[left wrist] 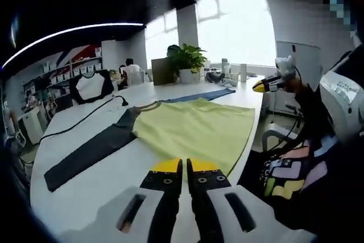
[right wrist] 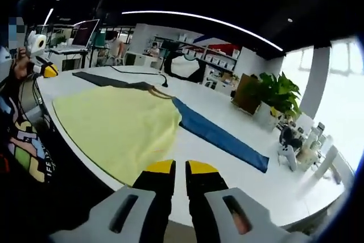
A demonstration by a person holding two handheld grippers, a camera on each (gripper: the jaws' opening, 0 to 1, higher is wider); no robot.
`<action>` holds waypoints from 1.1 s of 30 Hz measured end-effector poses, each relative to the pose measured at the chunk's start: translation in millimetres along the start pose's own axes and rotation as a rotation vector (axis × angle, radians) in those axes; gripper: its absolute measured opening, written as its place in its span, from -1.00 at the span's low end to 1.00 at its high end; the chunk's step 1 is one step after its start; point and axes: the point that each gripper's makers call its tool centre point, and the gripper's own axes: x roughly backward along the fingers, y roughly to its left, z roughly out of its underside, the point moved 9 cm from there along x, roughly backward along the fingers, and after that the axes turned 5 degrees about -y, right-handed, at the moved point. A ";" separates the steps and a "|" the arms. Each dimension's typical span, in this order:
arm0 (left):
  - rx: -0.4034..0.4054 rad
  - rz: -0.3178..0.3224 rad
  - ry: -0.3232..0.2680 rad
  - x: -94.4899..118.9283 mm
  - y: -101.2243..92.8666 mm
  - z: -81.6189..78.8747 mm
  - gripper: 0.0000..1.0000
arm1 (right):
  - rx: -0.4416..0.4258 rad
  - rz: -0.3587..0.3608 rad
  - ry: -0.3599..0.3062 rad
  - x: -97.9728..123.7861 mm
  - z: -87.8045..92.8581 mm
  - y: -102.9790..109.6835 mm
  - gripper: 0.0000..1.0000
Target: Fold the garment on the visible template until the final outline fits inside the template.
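Note:
A long-sleeved garment lies flat on the white table [left wrist: 85, 186]. Its body is pale yellow [left wrist: 193, 129] [right wrist: 119, 123], one sleeve is dark grey [left wrist: 91, 155] [right wrist: 108, 81] and the other blue [left wrist: 199, 95] [right wrist: 222, 135]. In the left gripper view my left gripper [left wrist: 185, 166] hovers just short of the yellow hem, jaws shut on nothing. My right gripper [right wrist: 181, 167] hangs over the table edge by the hem and the blue sleeve, jaws shut and empty. Each gripper shows in the other's view, off the table beside the person: right gripper [left wrist: 260, 86], left gripper [right wrist: 49, 71]. I cannot make out a template outline.
A black cable [left wrist: 85, 118] runs along the table past the grey sleeve. A potted plant [left wrist: 187, 61] [right wrist: 273, 95] and several bottles [right wrist: 307, 143] stand at the far end. The person's patterned clothing [left wrist: 290, 172] is close to the table edge. People sit at desks behind.

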 end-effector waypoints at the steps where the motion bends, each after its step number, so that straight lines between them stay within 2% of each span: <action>1: 0.001 -0.016 -0.023 2.6 3.7 -1.9 -0.91 | -0.003 0.003 -0.011 0.3 -1.6 0.0 -0.88; 4: -0.007 -0.070 -0.053 7.5 12.2 -4.9 -0.88 | -0.018 0.031 -0.045 0.5 -6.0 -0.5 -0.87; 5: -0.020 -0.112 -0.077 10.1 17.4 -7.0 -0.85 | -0.030 0.037 -0.054 0.6 -7.1 -0.7 -0.86; 9: -0.052 -0.196 -0.135 18.4 29.0 -13.2 -0.77 | -0.064 0.057 -0.082 0.5 -8.7 -3.0 -0.72; 10: -0.057 -0.207 -0.139 20.7 32.1 -14.2 -0.70 | -0.056 0.082 -0.079 1.0 -8.5 -5.4 -0.72; 15: -0.103 -0.289 -0.166 30.0 44.2 -19.3 -0.51 | -0.080 0.102 -0.094 1.5 -10.3 -8.5 -0.58; 18: -0.112 -0.324 -0.173 33.6 48.9 -21.0 -0.34 | -0.083 0.135 -0.112 2.4 -12.2 -11.3 -0.40; 21: -0.128 -0.378 -0.171 37.1 57.4 -21.9 -0.04 | -0.080 0.163 -0.127 4.0 -13.1 -14.9 -0.22; 25: -0.101 -0.493 -0.167 41.5 76.0 -18.9 0.57 | -0.067 0.195 -0.140 5.3 -12.2 -18.9 0.07; 26: -0.091 -0.504 -0.163 41.3 80.2 -17.9 0.68 | -0.065 0.207 -0.144 5.4 -12.0 -19.9 0.17; 31: -0.067 -0.552 -0.186 35.9 104.9 -14.6 0.95 | -0.104 0.239 -0.187 6.2 -10.5 -24.6 0.59; 33: -0.066 -0.571 -0.193 31.5 114.4 -13.8 0.99 | -0.114 0.255 -0.196 5.9 -10.0 -26.9 0.74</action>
